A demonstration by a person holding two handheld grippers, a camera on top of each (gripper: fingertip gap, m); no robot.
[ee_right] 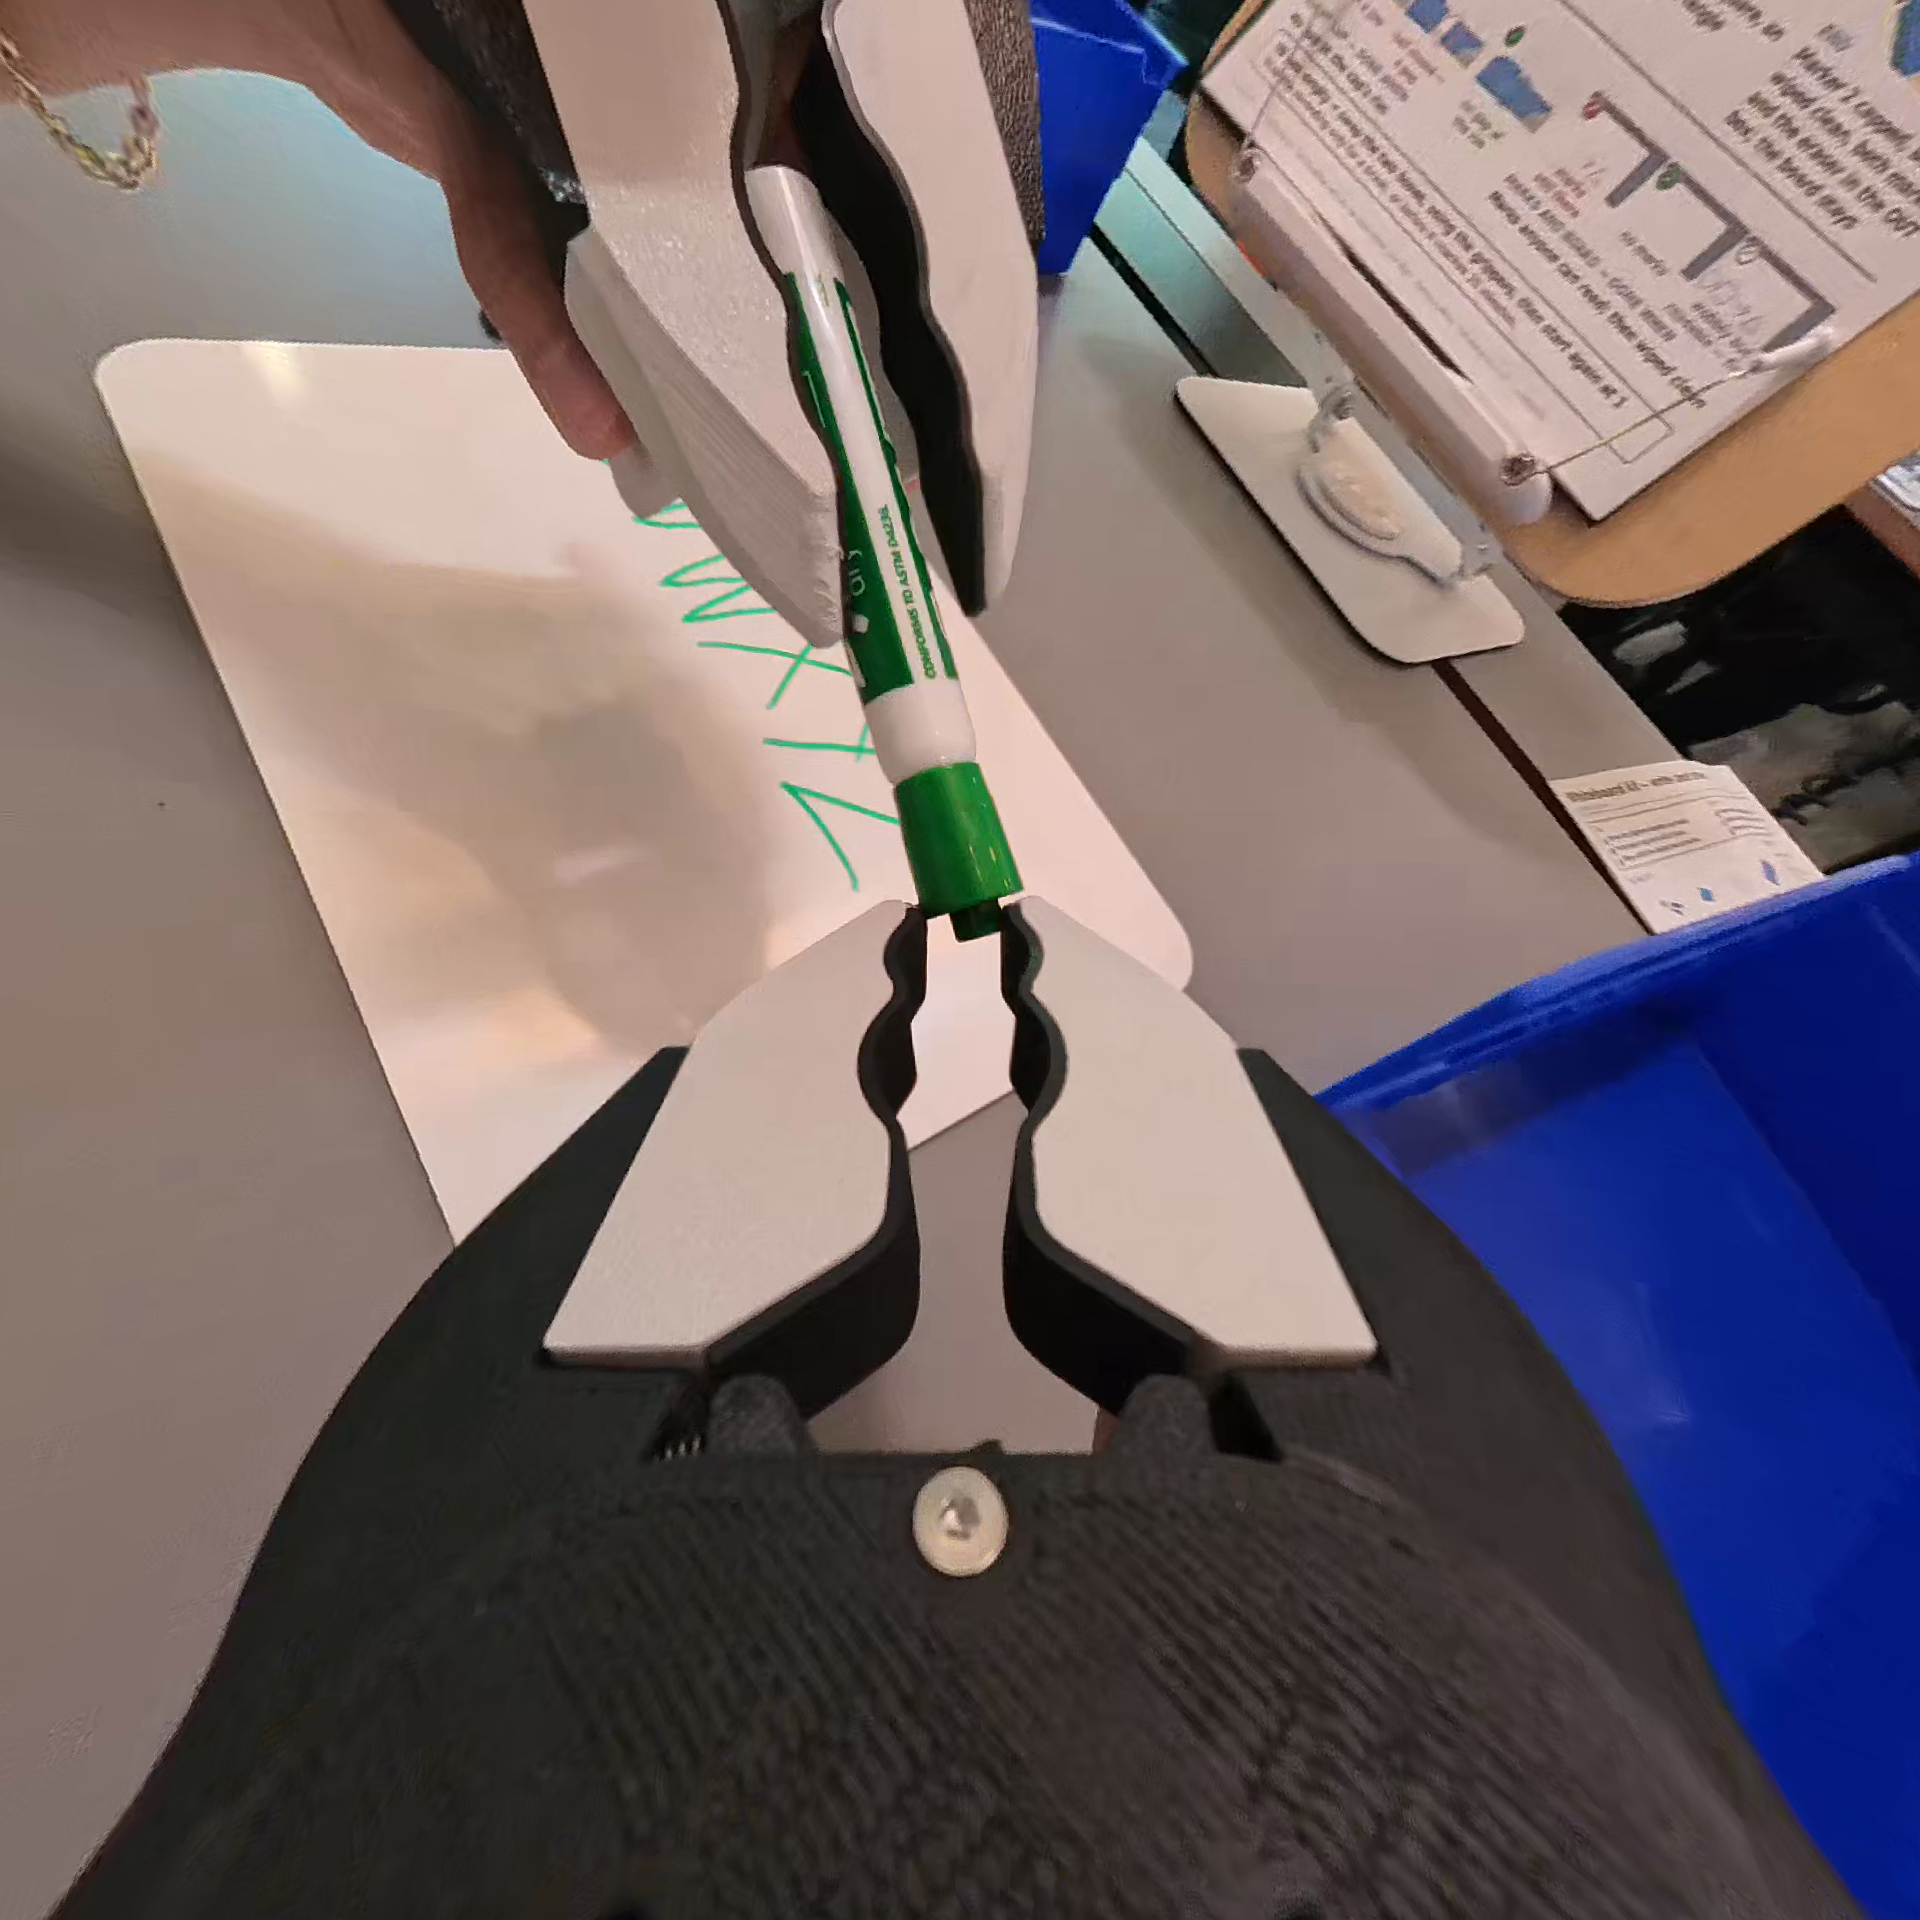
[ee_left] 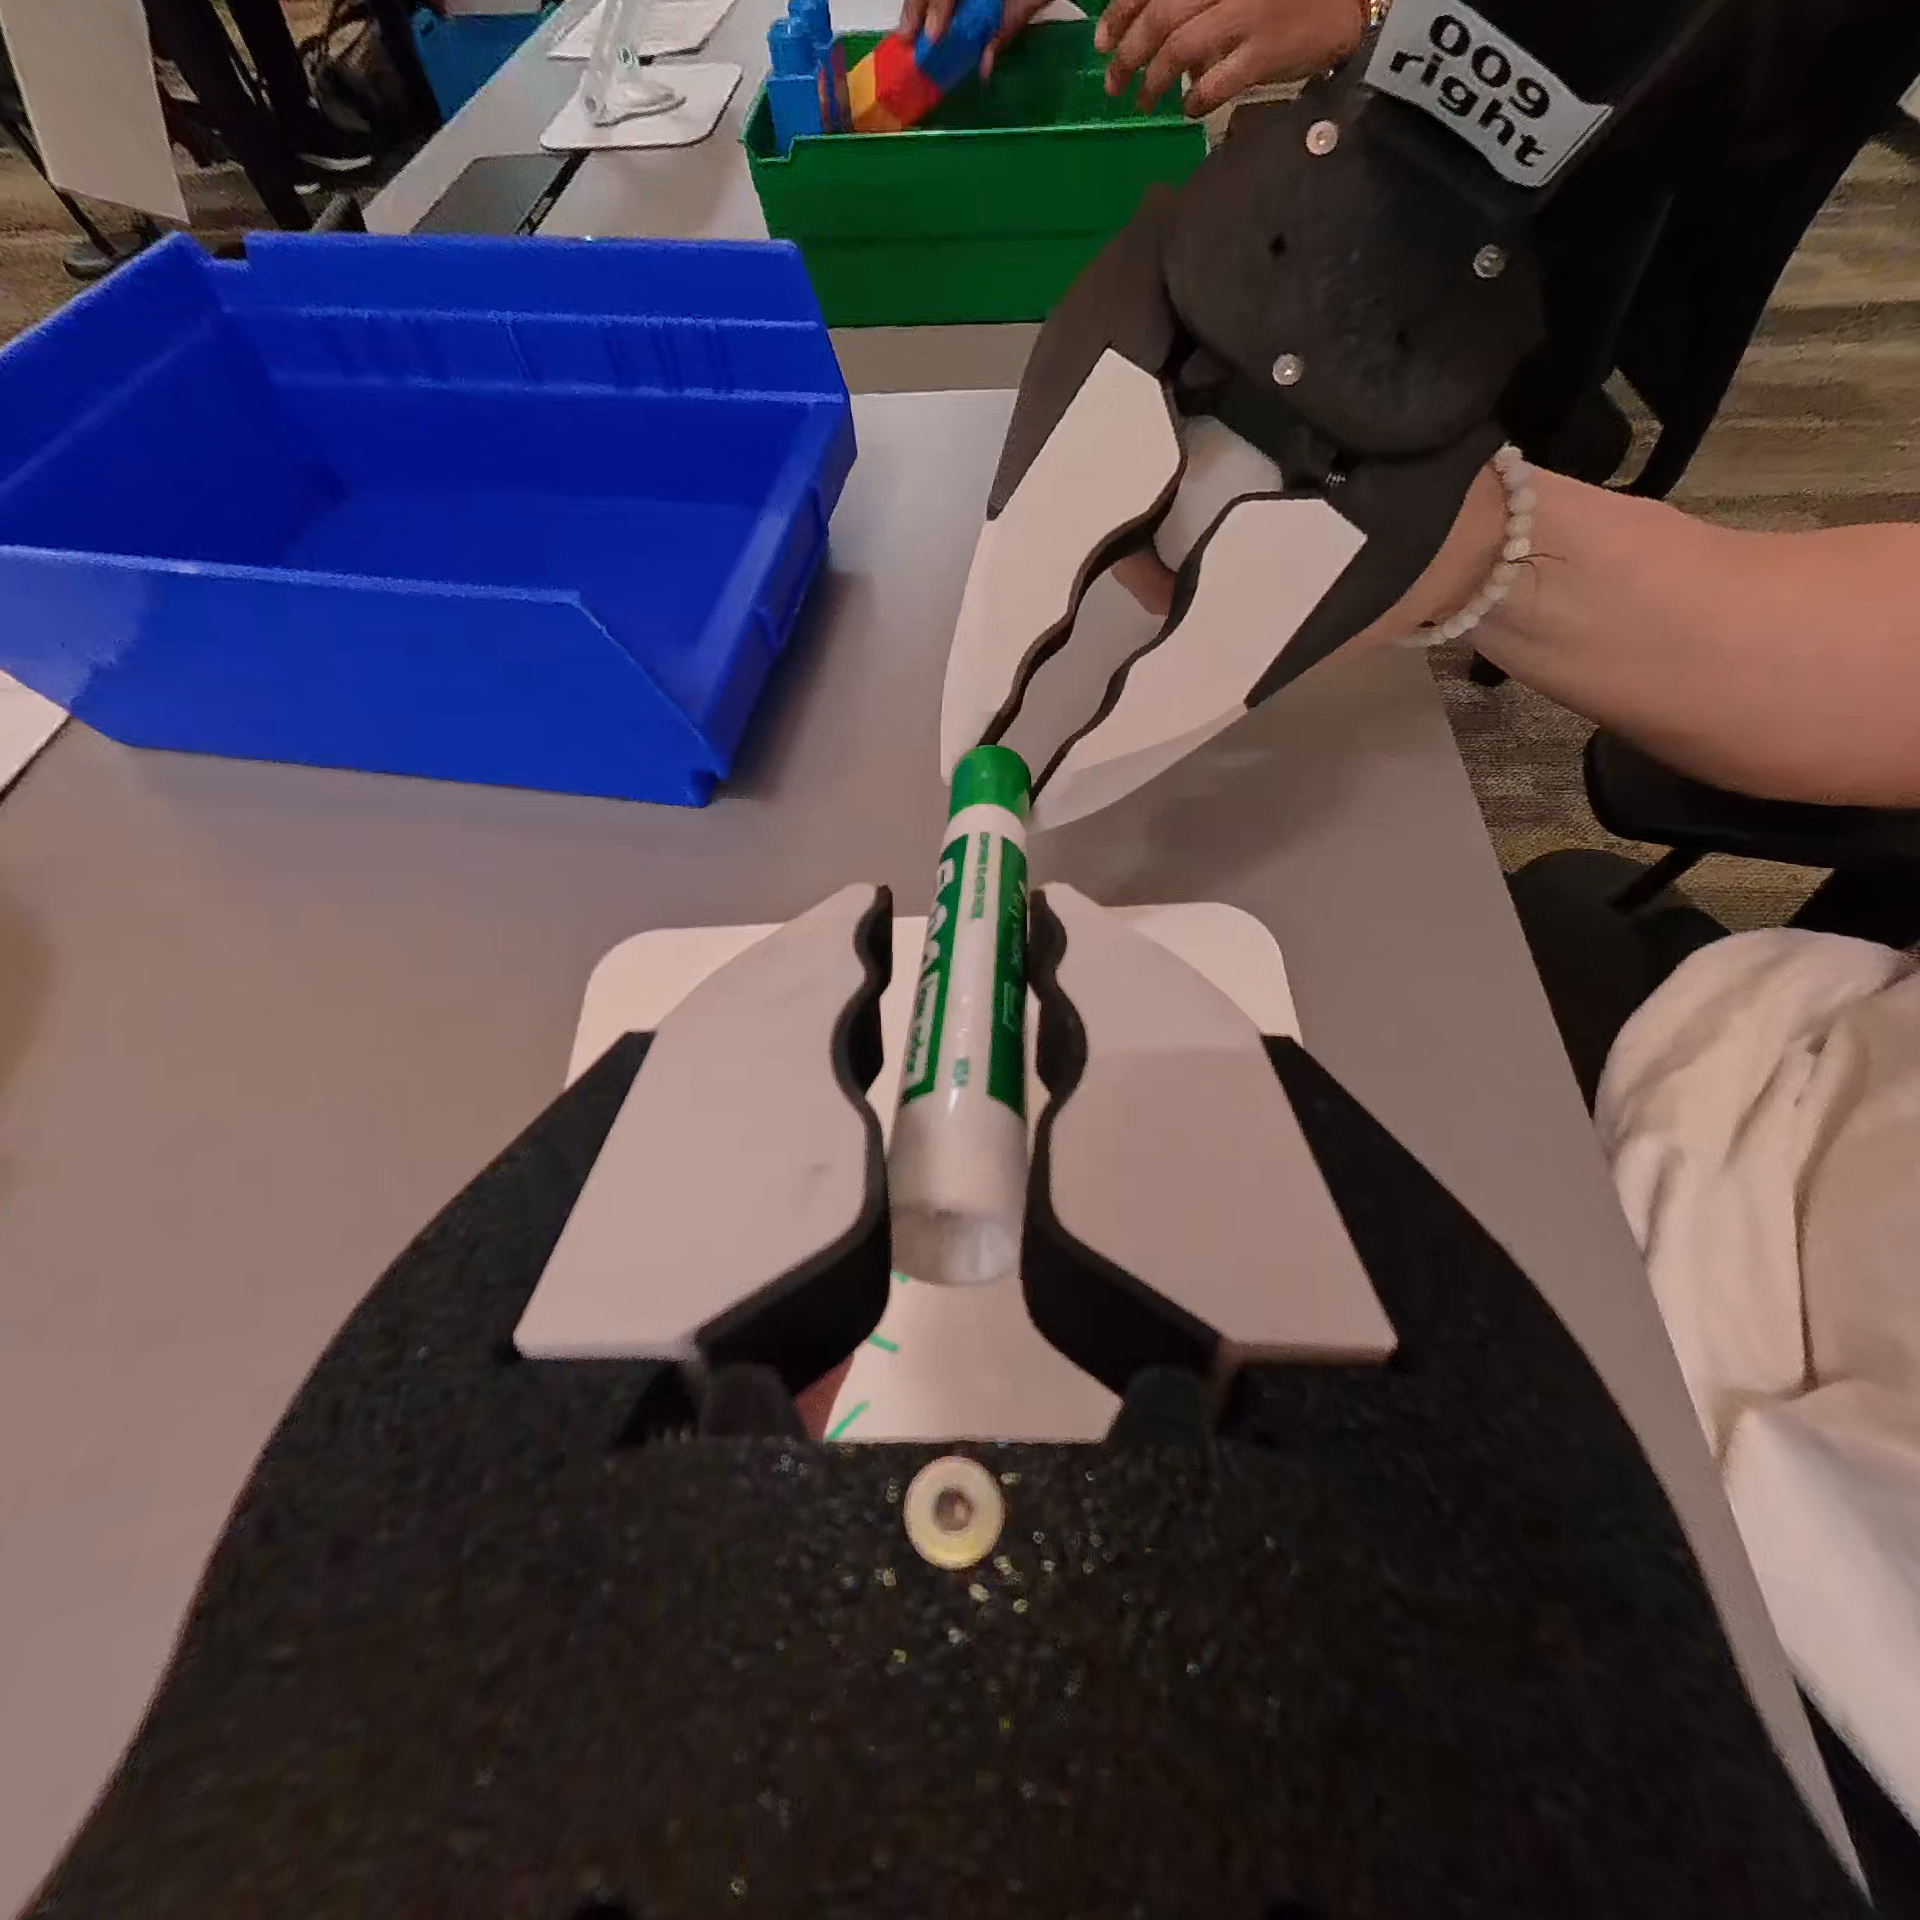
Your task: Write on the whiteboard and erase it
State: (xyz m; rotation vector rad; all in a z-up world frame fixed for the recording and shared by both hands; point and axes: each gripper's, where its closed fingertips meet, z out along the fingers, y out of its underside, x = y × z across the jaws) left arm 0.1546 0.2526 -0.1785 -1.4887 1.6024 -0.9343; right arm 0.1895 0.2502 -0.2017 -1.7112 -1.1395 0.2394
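Left tongs (ee_left: 956, 935) grip the marker (ee_left: 971, 1023) above the whiteboard (ee_right: 343, 582); right tongs (ee_right: 961, 920), slightly parted, close around its cap (ee_right: 956, 847). Green scribbles (ee_right: 764, 665) show writing done; capping and erasing remain, I judge.

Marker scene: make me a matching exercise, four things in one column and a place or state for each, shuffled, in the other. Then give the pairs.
Things
1. marker
2. whiteboard
3. blue bin
4. green bin

Places or states
A. empty, on the table
B. clamped in the left gripper, cap on, cap end at the right gripper tips
C. holds colourful blocks, at the far side of the table
D. flat on the table, green scribbles on it

Pairs: 1-B, 2-D, 3-A, 4-C
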